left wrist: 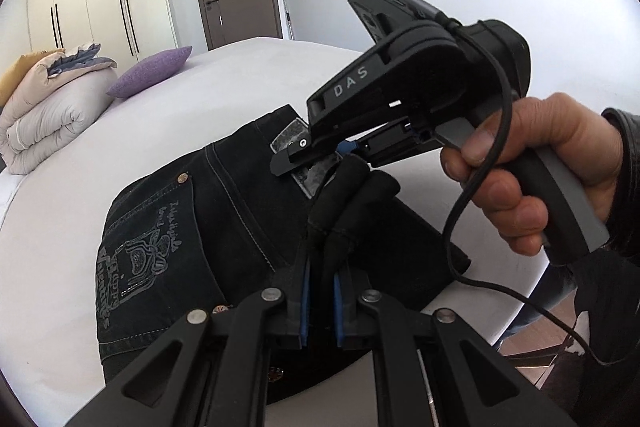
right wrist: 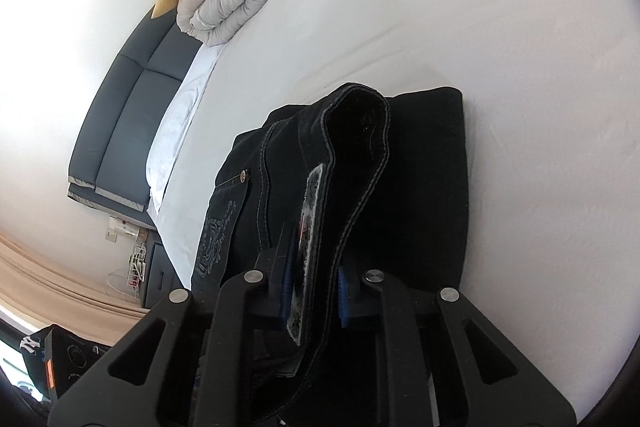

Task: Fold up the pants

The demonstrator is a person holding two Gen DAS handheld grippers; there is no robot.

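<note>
You are gripping one pair of dark pants (left wrist: 240,211) with two grippers, left gripper (left wrist: 320,307) and right gripper (right wrist: 314,287) each clamping folded denim, lying on one white bed (right wrist: 500,67).

Folded duvet (left wrist: 52,115) beside purple cushion (left wrist: 150,71) on white bed (left wrist: 248,67).

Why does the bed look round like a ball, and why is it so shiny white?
Left wrist view: the fisheye lens bends the bed into a dome and darkens the corners. Right wrist view: bright light washes the sheet nearly blank, while the pants stay dark.
</note>
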